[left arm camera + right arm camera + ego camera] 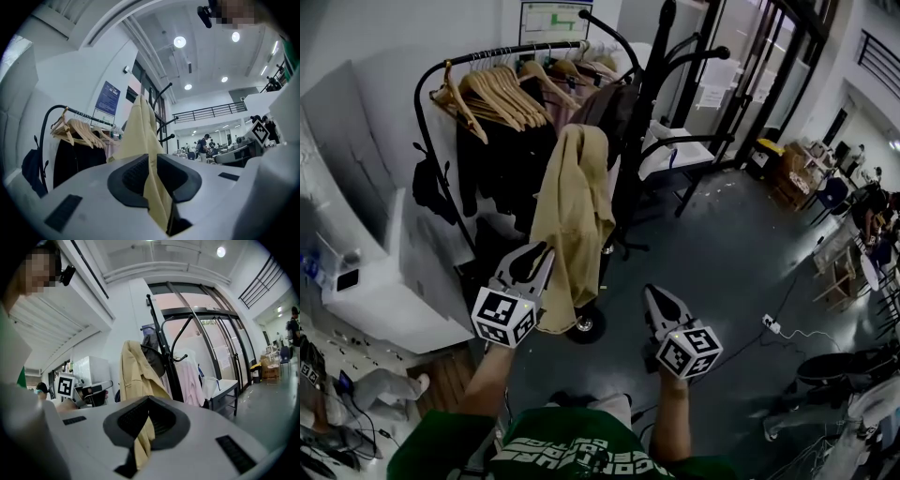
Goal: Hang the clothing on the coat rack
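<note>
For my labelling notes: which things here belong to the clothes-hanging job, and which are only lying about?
Job: beige garment, black coat rack, left gripper, right gripper, both shut on the garment.
Lying about: wooden hangers, dark clothes, cardboard boxes, power strip.

Dim, bluish head view with bent fisheye edges; round white ceiling lamps (179,41) glare in the left gripper view's top, corners black.

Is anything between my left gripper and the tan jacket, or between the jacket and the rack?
Nothing visible. The tan jacket already hangs on the coat rack, and its fabric sits pinched in the left gripper. No other garment lies between.
</note>
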A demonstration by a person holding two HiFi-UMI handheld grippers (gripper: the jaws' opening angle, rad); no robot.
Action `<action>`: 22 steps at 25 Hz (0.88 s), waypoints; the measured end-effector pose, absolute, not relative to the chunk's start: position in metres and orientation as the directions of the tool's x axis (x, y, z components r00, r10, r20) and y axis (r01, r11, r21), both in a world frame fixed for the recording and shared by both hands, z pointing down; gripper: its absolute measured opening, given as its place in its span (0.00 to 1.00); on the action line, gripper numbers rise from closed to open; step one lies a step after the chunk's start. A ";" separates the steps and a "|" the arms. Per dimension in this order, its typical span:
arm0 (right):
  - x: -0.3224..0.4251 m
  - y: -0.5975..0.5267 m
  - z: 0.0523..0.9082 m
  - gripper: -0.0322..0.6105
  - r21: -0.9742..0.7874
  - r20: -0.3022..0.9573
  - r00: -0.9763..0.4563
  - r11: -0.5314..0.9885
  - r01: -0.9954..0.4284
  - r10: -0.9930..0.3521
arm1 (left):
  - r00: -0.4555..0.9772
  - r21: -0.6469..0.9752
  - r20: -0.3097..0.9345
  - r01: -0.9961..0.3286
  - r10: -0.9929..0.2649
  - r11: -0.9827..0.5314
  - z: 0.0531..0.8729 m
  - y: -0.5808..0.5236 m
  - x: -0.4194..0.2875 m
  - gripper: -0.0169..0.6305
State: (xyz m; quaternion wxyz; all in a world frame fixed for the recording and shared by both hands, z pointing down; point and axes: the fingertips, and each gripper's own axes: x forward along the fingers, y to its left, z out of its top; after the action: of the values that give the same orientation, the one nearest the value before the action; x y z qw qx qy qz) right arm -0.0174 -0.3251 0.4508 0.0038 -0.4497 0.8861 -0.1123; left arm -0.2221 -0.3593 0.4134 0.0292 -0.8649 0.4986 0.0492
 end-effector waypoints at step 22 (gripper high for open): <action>-0.035 -0.316 0.488 0.06 -0.193 0.187 -0.589 0.558 -0.807 -0.786 | 0.574 0.101 -0.073 -0.809 -0.815 -0.579 0.460 -0.326 -0.201 0.03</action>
State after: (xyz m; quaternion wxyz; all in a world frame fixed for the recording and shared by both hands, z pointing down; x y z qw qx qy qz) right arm -0.0351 -0.3164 0.4879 -0.0396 -0.4518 0.8817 -0.1299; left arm -0.2013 -0.3262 0.4602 -0.0280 -0.8867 0.4580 0.0556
